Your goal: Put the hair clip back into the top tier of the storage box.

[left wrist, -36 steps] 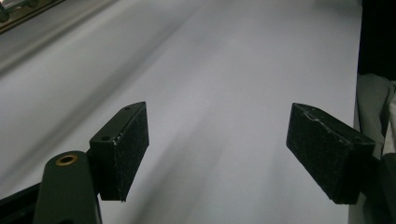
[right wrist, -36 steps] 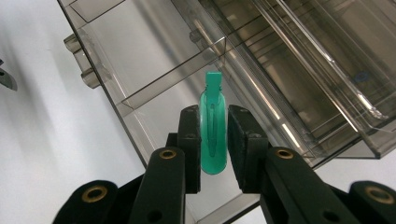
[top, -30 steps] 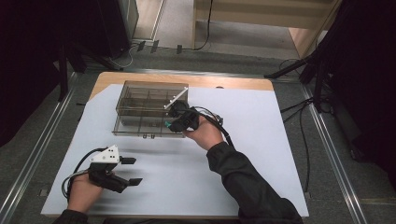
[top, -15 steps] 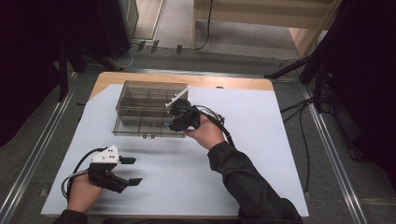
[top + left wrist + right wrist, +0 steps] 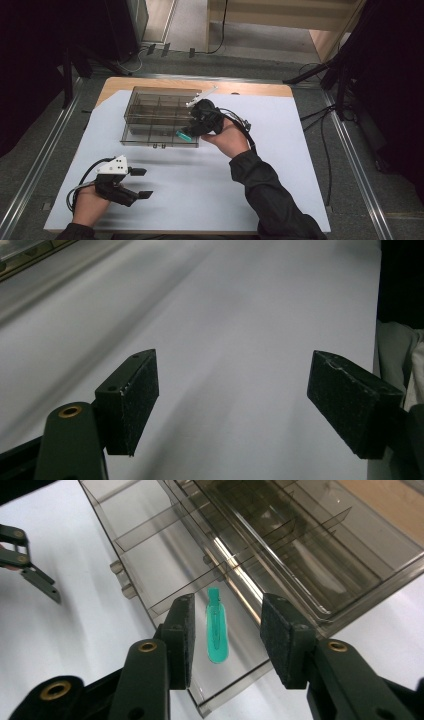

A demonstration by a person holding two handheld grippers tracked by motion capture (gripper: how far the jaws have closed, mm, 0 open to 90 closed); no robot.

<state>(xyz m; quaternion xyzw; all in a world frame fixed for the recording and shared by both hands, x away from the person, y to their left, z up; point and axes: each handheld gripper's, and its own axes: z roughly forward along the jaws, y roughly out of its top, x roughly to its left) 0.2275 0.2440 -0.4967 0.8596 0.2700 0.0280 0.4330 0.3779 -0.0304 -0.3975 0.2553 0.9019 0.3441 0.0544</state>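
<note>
A smoky clear compartment box (image 5: 150, 141) stands at the back middle of the white table. A small teal clip-like piece (image 5: 184, 135) lies in its near right compartment. My right gripper (image 5: 196, 126) hovers just over that corner. In the right gripper view the teal piece (image 5: 216, 630) lies flat on the compartment floor of the box (image 5: 320, 622), below and between the jaws of my right gripper (image 5: 225, 640), which stands open without touching it. My left gripper (image 5: 145, 183) rests open at the front left of the table, and in its own view my left gripper (image 5: 232, 405) holds nothing.
The white table sheet (image 5: 280, 165) spreads wide to the right and in front of the box. Wooden table edge (image 5: 250, 89) shows behind the box. Metal floor rails (image 5: 45, 155) run along both sides. Cables (image 5: 325, 120) lie at the right.
The right gripper has barely shifted over the box's near right corner. The left hand and its gripper have stayed still.
</note>
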